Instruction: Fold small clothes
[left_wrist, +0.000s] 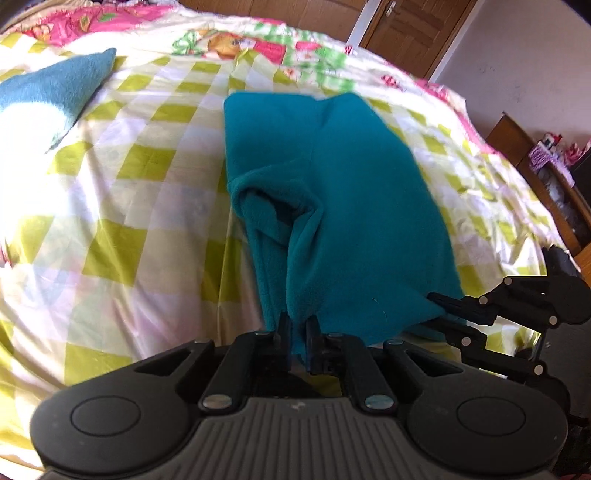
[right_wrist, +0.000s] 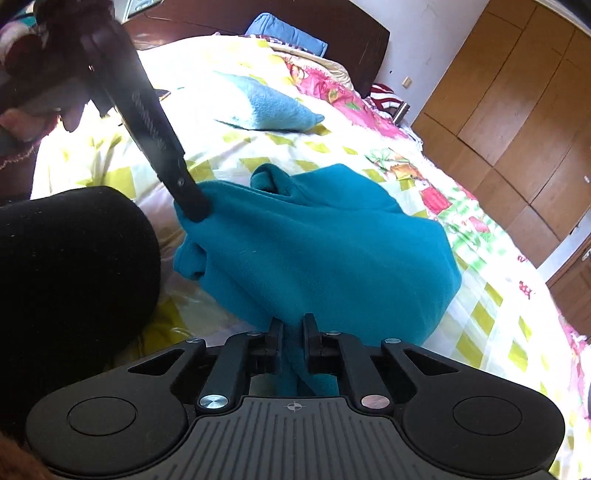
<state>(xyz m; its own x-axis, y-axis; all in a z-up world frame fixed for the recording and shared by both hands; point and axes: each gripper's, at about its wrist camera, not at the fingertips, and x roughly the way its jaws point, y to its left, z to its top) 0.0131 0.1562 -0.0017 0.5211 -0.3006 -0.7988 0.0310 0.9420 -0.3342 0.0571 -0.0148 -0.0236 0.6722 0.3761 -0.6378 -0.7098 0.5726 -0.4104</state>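
Between both claws: teal fleece (left_wrist: 343, 206), lifted off the bed (left_wrist: 129, 192). Left claw (left_wrist: 298, 332) clamped on one edge. Right claw (right_wrist: 293, 334) pinching the other.

Home bedroom, quilted bed (left_wrist: 129, 192), wooden wardrobe (right_wrist: 517, 110)

- Left gripper (left_wrist: 298, 332): jaws pinched together on teal fabric, angled downward.
- Right gripper (right_wrist: 293, 334): jaws clamped on the same fabric, angled downward, close alongside.
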